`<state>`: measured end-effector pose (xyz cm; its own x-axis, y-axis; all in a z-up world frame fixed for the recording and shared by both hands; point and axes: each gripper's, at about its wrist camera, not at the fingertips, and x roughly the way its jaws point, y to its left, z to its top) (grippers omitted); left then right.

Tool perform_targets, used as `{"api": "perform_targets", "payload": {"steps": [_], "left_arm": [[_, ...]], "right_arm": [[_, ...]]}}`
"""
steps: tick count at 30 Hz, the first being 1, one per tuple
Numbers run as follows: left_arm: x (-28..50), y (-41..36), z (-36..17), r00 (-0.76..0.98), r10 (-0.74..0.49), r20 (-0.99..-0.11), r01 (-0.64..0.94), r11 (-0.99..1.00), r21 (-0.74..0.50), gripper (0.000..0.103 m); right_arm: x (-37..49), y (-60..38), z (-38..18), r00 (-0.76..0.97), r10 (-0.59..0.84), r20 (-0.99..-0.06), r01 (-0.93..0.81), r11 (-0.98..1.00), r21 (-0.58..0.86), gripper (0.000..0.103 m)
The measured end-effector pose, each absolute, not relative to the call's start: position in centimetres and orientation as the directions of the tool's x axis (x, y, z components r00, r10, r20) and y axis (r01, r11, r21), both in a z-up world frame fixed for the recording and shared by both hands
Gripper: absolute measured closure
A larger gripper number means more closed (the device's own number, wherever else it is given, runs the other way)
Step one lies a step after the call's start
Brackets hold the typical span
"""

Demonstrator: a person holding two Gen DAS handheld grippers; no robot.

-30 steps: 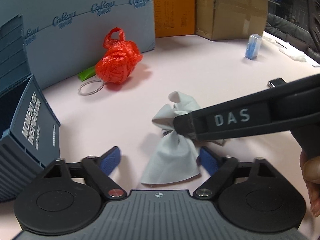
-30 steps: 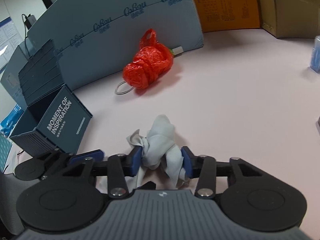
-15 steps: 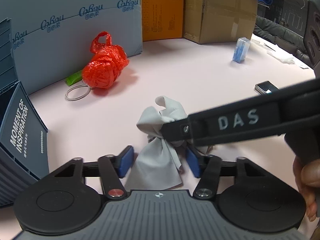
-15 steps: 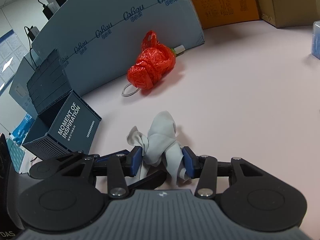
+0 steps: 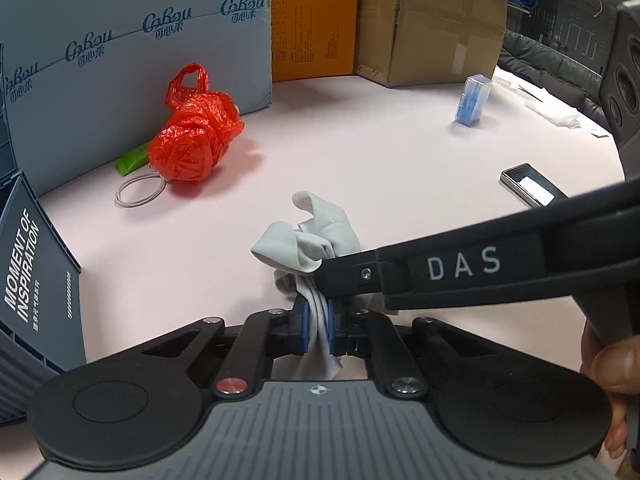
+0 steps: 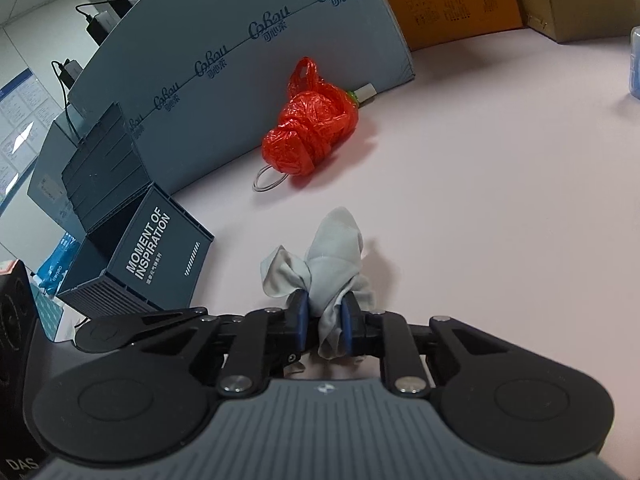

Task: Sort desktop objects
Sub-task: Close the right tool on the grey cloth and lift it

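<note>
A crumpled grey cloth (image 5: 316, 236) lies on the pink table top (image 5: 400, 168). My left gripper (image 5: 318, 330) is shut on its near end. My right gripper (image 6: 324, 330) is shut on the same cloth (image 6: 336, 252); in the left wrist view its black finger (image 5: 440, 272) reaches in from the right, just above my left gripper. A dark blue open box (image 6: 156, 256) marked MOMENT OF INSPIRATION stands to the left, and also shows in the left wrist view (image 5: 28, 272).
A red plastic bag (image 5: 192, 148) lies by a blue-grey board (image 5: 140, 40), with a green item (image 5: 130, 162) and a wire loop (image 5: 140, 192) beside it. A small blue container (image 5: 474, 100), a phone (image 5: 528, 190) and cardboard boxes (image 5: 432, 20) are to the right and back.
My left gripper closed from open onto the near end of the cloth. My right gripper closed tighter on the cloth. The cloth bunched up between them.
</note>
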<state>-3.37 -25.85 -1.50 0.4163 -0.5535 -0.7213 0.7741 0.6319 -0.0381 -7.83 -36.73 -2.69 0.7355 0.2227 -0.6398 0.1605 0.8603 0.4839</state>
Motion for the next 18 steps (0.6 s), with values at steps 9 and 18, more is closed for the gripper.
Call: {"api": "perform_targets", "payload": {"steps": [9,18], "left_arm": [[-3.7,-25.2,-1.0,0.432,-0.555,-0.711,0.765,0.643,-0.037,0.097],[-4.8,-24.2,0.0,0.464,-0.563,-0.684,0.779,0.627,0.013,0.097]], "right_arm": [[-8.0,-36.4,-2.5,0.743,0.245,-0.623,0.138,0.855,0.500,0.083],[-8.6,-35.3,-1.5,0.761,0.236,-0.604,0.118,0.865,0.487,0.083]]}}
